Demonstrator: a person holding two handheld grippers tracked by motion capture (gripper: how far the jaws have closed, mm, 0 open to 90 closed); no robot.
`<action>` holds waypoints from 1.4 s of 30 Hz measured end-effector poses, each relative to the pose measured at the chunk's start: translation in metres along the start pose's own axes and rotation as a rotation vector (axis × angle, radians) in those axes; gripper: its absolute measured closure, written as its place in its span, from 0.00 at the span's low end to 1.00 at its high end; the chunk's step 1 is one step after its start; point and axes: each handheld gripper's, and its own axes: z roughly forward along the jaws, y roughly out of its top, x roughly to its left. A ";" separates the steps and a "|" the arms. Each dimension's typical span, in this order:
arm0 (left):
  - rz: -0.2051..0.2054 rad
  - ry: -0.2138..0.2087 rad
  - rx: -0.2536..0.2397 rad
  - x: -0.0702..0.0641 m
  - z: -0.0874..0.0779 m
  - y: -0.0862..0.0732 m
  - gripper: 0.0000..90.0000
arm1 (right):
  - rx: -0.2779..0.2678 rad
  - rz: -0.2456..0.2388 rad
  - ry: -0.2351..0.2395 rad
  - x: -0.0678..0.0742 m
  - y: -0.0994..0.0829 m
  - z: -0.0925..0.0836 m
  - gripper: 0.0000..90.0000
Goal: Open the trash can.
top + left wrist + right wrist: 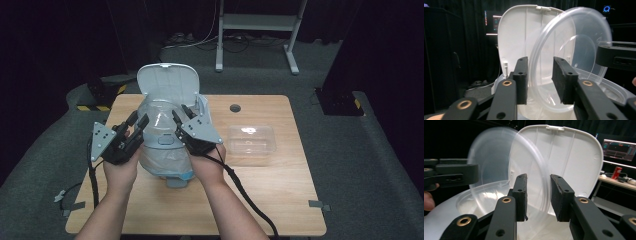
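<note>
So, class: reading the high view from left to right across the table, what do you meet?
Left hand-held gripper → white bin with its lid up → right hand-held gripper → clear plastic container.

Right gripper (537,195) jaws straddle clear bowl (506,170) rim.

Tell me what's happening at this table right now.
A person holds a tool in each hand, and the left tool and right tool both sit astride the rim of a clear round bowl, tilted over a white appliance with its lid open. An empty clear container sits on the wooden table.
</note>
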 end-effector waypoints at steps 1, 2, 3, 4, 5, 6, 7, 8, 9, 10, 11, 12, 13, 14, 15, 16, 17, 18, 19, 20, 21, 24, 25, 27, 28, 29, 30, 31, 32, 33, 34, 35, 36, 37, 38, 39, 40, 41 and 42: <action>-0.001 0.004 0.000 0.000 -0.001 0.000 0.68 | 0.000 0.001 -0.003 0.000 0.000 0.000 0.73; -0.007 0.004 -0.004 0.001 -0.002 0.000 0.65 | 0.002 0.003 -0.005 -0.001 -0.001 0.000 0.69; -0.013 0.008 -0.010 0.003 -0.003 0.000 0.64 | 0.003 0.009 -0.011 -0.001 -0.001 -0.001 0.65; -0.018 0.009 -0.013 0.003 -0.004 -0.001 0.64 | -0.006 0.018 -0.008 -0.003 -0.001 -0.002 0.65; -0.020 0.010 -0.014 0.004 -0.005 -0.001 0.64 | -0.008 0.026 -0.007 -0.004 -0.002 -0.003 0.65; -0.021 0.011 -0.015 0.004 -0.005 -0.001 0.64 | -0.012 0.032 -0.008 -0.005 -0.002 -0.004 0.65; -0.020 0.011 -0.015 0.004 -0.006 -0.001 0.64 | -0.013 0.037 -0.007 -0.006 -0.003 -0.005 0.65; -0.018 0.011 -0.015 0.004 -0.006 -0.002 0.64 | -0.010 0.041 -0.007 -0.007 -0.004 -0.006 0.65; -0.017 0.009 -0.015 0.004 -0.007 -0.002 0.64 | -0.008 0.040 -0.010 -0.007 -0.005 -0.007 0.65; -0.017 0.010 -0.015 0.004 -0.008 -0.002 0.64 | -0.006 0.038 -0.011 -0.008 -0.005 -0.008 0.65; -0.019 0.008 -0.017 0.004 -0.008 -0.003 0.64 | -0.004 0.038 -0.012 -0.009 -0.006 -0.010 0.65; -0.017 0.006 -0.016 0.004 -0.009 -0.003 0.63 | -0.002 0.039 -0.011 -0.009 -0.007 -0.011 0.65; -0.013 0.005 -0.015 0.003 -0.010 -0.003 0.63 | -0.001 0.043 -0.012 -0.010 -0.008 -0.013 0.65; -0.012 0.004 -0.014 0.003 -0.011 -0.004 0.63 | -0.002 0.038 -0.011 -0.011 -0.009 -0.015 0.65; -0.010 0.002 -0.011 0.003 -0.012 -0.005 0.63 | -0.002 0.039 -0.010 -0.011 -0.010 -0.017 0.65; -0.010 0.000 -0.011 0.003 -0.014 -0.006 0.62 | 0.001 0.038 -0.009 -0.012 -0.011 -0.020 0.65; -0.008 -0.002 -0.007 0.003 -0.015 -0.007 0.62 | 0.001 0.037 -0.009 -0.012 -0.013 -0.022 0.65; -0.006 -0.002 -0.007 0.003 -0.017 -0.008 0.61 | 0.001 0.036 -0.011 -0.013 -0.014 -0.025 0.65; -0.003 -0.002 -0.005 0.003 -0.020 -0.009 0.60 | 0.002 0.038 -0.013 -0.014 -0.015 -0.029 0.65; 0.000 -0.001 -0.004 0.003 -0.023 -0.010 0.59 | -0.001 0.039 -0.013 -0.015 -0.016 -0.033 0.65; -0.002 0.001 -0.004 0.004 -0.025 -0.011 0.58 | 0.002 0.039 -0.016 -0.017 -0.016 -0.037 0.65; 0.005 -0.003 0.009 0.005 -0.034 -0.017 0.56 | 0.007 0.037 -0.031 -0.024 -0.021 -0.052 0.65; 0.009 -0.003 0.013 0.004 -0.037 -0.019 0.56 | 0.009 0.037 -0.037 -0.026 -0.023 -0.056 0.65; 0.021 -0.001 0.021 0.003 -0.043 -0.025 0.55 | 0.017 0.041 -0.047 -0.031 -0.029 -0.067 0.66; 0.026 -0.002 0.025 0.003 -0.046 -0.028 0.55 | 0.023 0.046 -0.050 -0.033 -0.033 -0.072 0.66; 0.025 -0.004 0.017 0.002 -0.049 -0.032 0.55 | 0.033 0.047 -0.058 -0.035 -0.037 -0.077 0.66; 0.023 -0.002 0.008 0.002 -0.053 -0.034 0.55 | 0.038 0.045 -0.063 -0.036 -0.042 -0.081 0.66; 0.022 -0.003 0.010 0.001 -0.057 -0.036 0.55 | 0.048 0.045 -0.067 -0.038 -0.046 -0.085 0.66; 0.020 0.000 0.010 0.001 -0.060 -0.038 0.54 | 0.058 0.041 -0.071 -0.039 -0.052 -0.089 0.66; 0.017 -0.001 0.002 0.002 -0.063 -0.039 0.54 | 0.068 0.035 -0.078 -0.039 -0.057 -0.092 0.66; 0.017 0.002 -0.001 0.002 -0.067 -0.040 0.54 | 0.079 0.034 -0.082 -0.040 -0.063 -0.096 0.66; 0.020 0.008 -0.001 0.003 -0.070 -0.041 0.54 | 0.091 0.029 -0.086 -0.040 -0.068 -0.098 0.66; 0.018 0.012 -0.003 0.004 -0.073 -0.042 0.54 | 0.103 0.032 -0.090 -0.041 -0.074 -0.101 0.66; 0.022 0.019 0.001 0.006 -0.077 -0.045 0.54 | 0.114 0.031 -0.093 -0.041 -0.080 -0.104 0.66; 0.028 0.025 0.006 0.007 -0.080 -0.047 0.54 | 0.124 0.035 -0.094 -0.042 -0.088 -0.107 0.66; 0.029 0.029 0.012 0.008 -0.082 -0.050 0.54 | 0.135 0.040 -0.098 -0.043 -0.094 -0.109 0.66; 0.033 0.035 0.023 0.010 -0.085 -0.055 0.54 | 0.144 0.046 -0.101 -0.044 -0.098 -0.111 0.66; 0.035 0.043 0.037 0.012 -0.088 -0.061 0.54 | 0.158 0.056 -0.108 -0.046 -0.106 -0.113 0.66; 0.035 0.046 0.047 0.013 -0.089 -0.065 0.54 | 0.172 0.066 -0.114 -0.049 -0.114 -0.116 0.65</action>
